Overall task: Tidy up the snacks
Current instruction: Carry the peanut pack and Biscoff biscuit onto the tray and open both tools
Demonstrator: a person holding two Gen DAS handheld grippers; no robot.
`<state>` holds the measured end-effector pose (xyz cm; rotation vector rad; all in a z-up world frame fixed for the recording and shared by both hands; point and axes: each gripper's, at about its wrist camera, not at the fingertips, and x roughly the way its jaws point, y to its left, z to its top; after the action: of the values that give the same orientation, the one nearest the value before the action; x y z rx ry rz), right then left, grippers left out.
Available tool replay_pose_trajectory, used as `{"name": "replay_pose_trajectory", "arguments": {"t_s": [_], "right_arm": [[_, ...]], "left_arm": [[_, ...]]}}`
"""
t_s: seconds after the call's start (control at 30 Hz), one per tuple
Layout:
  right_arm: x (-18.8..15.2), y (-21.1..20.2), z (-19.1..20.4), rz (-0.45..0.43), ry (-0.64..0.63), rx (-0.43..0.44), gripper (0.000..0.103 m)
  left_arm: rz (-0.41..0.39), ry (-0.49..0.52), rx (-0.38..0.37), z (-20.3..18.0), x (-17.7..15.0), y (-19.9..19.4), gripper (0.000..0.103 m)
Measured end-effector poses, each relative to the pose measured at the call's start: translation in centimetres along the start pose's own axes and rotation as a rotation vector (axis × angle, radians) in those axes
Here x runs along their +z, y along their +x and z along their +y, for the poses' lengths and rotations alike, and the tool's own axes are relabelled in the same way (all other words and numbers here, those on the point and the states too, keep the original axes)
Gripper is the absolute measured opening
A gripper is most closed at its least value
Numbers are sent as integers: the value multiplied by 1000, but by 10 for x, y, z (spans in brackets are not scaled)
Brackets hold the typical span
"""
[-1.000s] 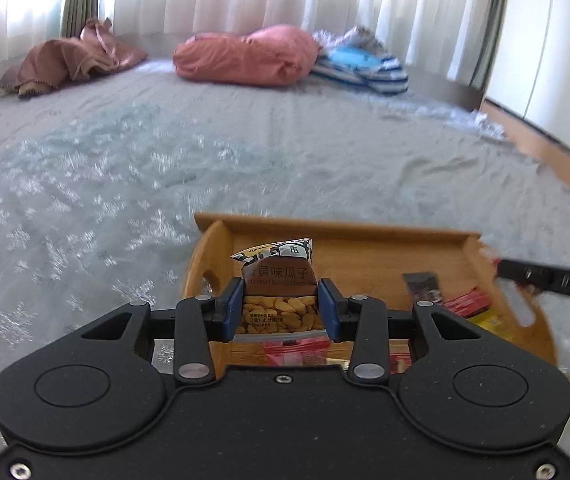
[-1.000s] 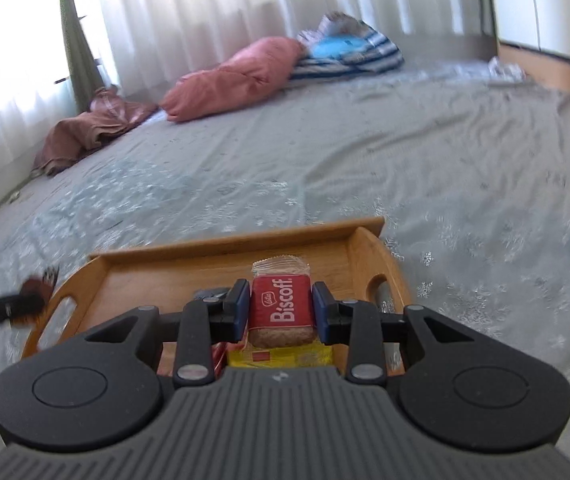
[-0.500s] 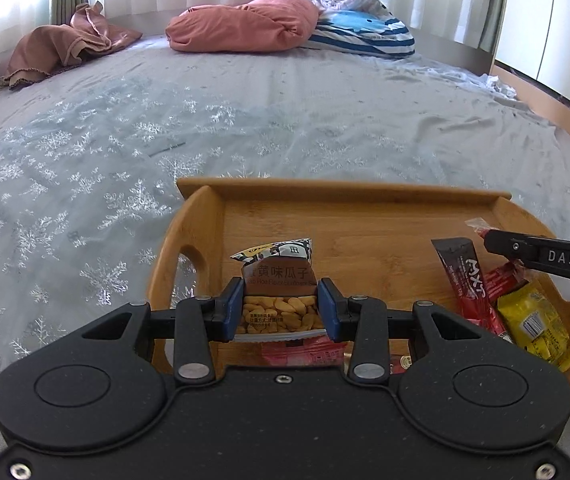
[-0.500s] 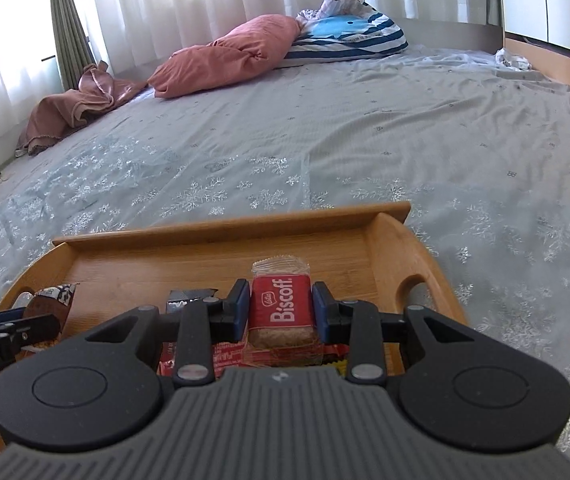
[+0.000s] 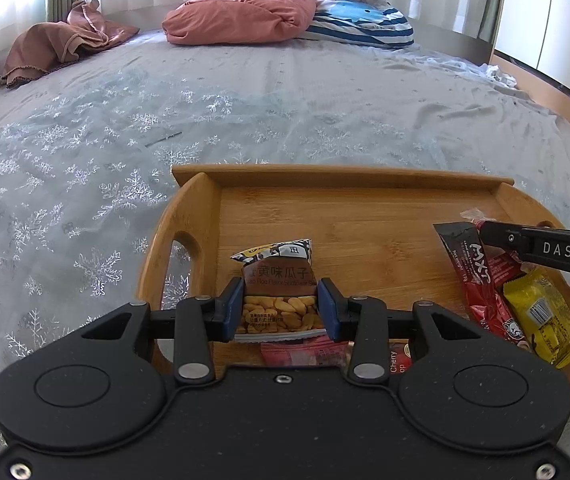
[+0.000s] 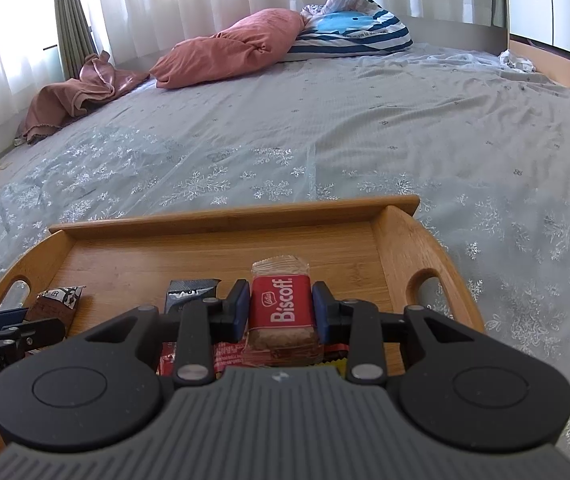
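Note:
A wooden tray [image 5: 357, 216] [image 6: 221, 248] lies on the bed. My left gripper [image 5: 279, 304] is shut on a brown sunflower seed packet [image 5: 277, 280] and holds it over the tray's left part. My right gripper [image 6: 279, 308] is shut on a red Biscoff biscuit [image 6: 281, 308] and holds it over the tray's right part. In the tray lie a black and red stick sachet [image 5: 471, 264], a yellow packet [image 5: 541, 320] and red packets [image 5: 305, 354]. The right gripper shows at the right of the left wrist view [image 5: 545, 246]; the left gripper shows at the left of the right wrist view [image 6: 13, 328].
The bed has a grey snowflake sheet [image 5: 85, 184]. A pink pillow [image 5: 241, 16], a blue striped pillow [image 5: 361, 20] and a brown cloth [image 5: 61, 48] lie at the far end by the curtains. A wooden bed edge [image 5: 557, 100] runs along the right.
Both grippers have moved forward and lower over the tray, each still holding its snack. The tray and the snacks in it now fill more of both views.

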<state>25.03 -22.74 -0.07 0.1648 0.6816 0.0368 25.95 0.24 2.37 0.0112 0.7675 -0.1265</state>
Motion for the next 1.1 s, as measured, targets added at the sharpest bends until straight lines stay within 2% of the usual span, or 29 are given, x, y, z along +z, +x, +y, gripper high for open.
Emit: {"name": "replay_pose_trajectory", "arguments": {"t_s": [0.3, 0.5, 0.6, 0.7, 0.77, 0.93, 1.1], "right_arm": [[-1, 4, 3, 19, -22, -12, 40], [1, 1, 4, 23, -13, -7, 54], [1, -2, 3, 18, -20, 5, 59], [1, -10, 4, 8, -18, 15, 63], [0, -18, 4, -4, -15, 30, 67], [-9, -43, 10, -40, -71, 52, 71], [-21, -70, 19, -77, -134, 67, 76]], "left_arm": [[1, 1, 2, -1, 0, 2, 38], [-3, -1, 17, -2, 2, -2, 43], [-8, 2, 18, -2, 2, -7, 52], [-13, 5, 12, -2, 0, -17, 69], [-34, 8, -1, -2, -3, -28, 84], [-70, 42, -10, -4, -10, -58, 90], [-80, 11, -38, 1, -18, -86, 92]]}}
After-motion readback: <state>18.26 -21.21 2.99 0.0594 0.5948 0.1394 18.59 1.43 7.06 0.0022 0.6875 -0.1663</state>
